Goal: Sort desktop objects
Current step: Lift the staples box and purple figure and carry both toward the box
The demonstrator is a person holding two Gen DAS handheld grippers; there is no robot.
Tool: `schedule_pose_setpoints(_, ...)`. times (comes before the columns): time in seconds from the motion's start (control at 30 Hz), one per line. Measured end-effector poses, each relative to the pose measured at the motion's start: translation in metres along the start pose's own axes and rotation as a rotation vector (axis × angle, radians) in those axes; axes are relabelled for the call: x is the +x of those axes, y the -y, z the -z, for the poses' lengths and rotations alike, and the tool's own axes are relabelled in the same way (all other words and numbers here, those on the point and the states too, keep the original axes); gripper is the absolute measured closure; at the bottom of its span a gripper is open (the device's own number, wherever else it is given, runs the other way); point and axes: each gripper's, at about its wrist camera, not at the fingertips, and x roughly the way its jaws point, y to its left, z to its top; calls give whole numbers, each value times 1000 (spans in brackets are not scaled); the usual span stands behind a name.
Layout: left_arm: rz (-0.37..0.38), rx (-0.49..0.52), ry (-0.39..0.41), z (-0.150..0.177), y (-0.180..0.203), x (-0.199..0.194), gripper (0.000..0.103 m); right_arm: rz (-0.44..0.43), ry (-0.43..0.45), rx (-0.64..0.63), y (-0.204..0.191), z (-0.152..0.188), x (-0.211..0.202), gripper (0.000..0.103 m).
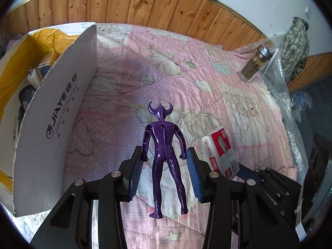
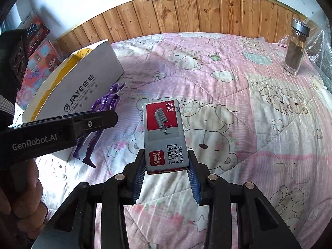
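— Staple box (image 2: 165,137) first, since it sits nearest: where is it?

— Clamped by its near end between the blue pads of the right gripper (image 2: 167,166), carried above the pink quilt (image 2: 238,108). The jaws stand about half open, pressing both long sides.

— And the other hand?

— The left gripper (image 1: 165,159) grasps a purple toy figure (image 1: 165,145), seen from the back, horned head pointing away. The pads (image 1: 192,166) meet its arms and fists, with the jaws fairly wide. From the right wrist view the figure hangs clear of the quilt, just beside the white cardboard box (image 1: 62,112).

— So which step is this?

— My guess is mid-carry: both items lifted and heading for that box, whose yellow inside already holds a few things, a charger among them.

— What does the next move call for?

— Probably lifting the figure over the near wall, which stands tall on the left, then loosening the grip inside. The staples would follow.

— Anything farther off?

— A glass jar (image 2: 295,47) with a metal lid stands untouched near the wood panelling (image 2: 186,10).
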Motion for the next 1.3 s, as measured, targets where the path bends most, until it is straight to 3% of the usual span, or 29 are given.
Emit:
schedule_pose_setpoints(0.57,28,-48,107,19,-45,-75,60,-19,25,-156,-91,3,-31,63)
schedule_pose_setpoints(1.3,43,-143,216,18,-114,-136,60,-34,61,-300,-174,-14,-48,63)
